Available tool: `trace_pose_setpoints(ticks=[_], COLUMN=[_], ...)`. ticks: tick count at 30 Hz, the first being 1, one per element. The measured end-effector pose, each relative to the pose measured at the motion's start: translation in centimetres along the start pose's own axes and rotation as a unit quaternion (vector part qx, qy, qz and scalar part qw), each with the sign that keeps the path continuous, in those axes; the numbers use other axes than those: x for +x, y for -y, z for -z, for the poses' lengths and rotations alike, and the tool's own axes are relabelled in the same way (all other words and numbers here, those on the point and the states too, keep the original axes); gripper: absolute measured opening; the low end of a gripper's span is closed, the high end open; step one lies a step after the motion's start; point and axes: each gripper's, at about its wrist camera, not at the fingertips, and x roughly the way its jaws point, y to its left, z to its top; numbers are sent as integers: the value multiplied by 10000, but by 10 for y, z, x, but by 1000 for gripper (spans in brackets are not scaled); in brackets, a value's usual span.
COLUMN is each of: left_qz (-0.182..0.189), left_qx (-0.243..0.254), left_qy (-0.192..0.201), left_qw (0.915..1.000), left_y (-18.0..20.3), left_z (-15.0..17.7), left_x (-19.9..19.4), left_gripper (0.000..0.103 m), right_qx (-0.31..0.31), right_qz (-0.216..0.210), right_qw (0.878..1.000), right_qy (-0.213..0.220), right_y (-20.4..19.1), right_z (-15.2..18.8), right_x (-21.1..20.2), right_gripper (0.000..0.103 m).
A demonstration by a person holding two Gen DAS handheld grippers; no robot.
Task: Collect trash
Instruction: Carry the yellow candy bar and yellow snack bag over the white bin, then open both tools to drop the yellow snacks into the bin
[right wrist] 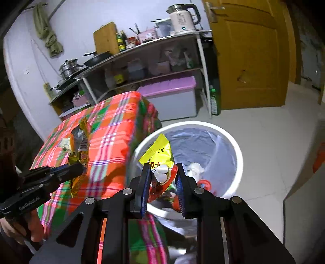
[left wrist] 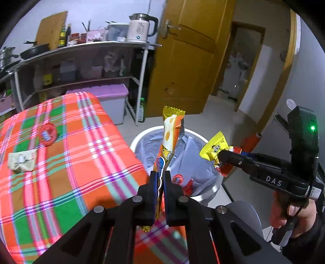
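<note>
Left wrist view: the left gripper (left wrist: 159, 178) clenches a tall orange foil snack wrapper (left wrist: 170, 138); the right gripper (right wrist: 161, 174) grasps a crumpled yellow-and-red packet (right wrist: 159, 156). Both hang near the white round bin (right wrist: 237, 160). Centre each above the liner before letting go.

Black hand-held gripper (left wrist: 159, 176) with blue pads, silver screws, green light.

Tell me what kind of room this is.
Most likely a home kitchen: a metal shelf rack carries an electric kettle, a frying pan and sauce bottles, beside a table under a plaid cloth and a lined trash bin.
</note>
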Motion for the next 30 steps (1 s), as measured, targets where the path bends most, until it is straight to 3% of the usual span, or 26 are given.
trace_pose_setpoints(ticks=[15,20,22,25,30], left_qz=[239,219,250,247,246], left_qx=[24,-100,-156,-195,-209], left_qy=[-472,-603,-642,-658,-553], left_qw=[9986,9979,9975,9973,9979], left_y=[12,7,6,4,2], left_z=[-15,-16,-16,-18,-19], left_x=[75,92,96,98,90], left_gripper=[6,21,29,30,30], right_qx=[332,290,275,307,308], right_qz=[271,349,362,348,343], right_qw=[9985,9979,9977,9976,9977], right_qy=[-328,-460,-499,-508,-490], right_y=[40,44,45,47,49], right_z=[0,1,2,2,3], right_x=[33,45,49,52,51], right_gripper=[26,27,32,43,43])
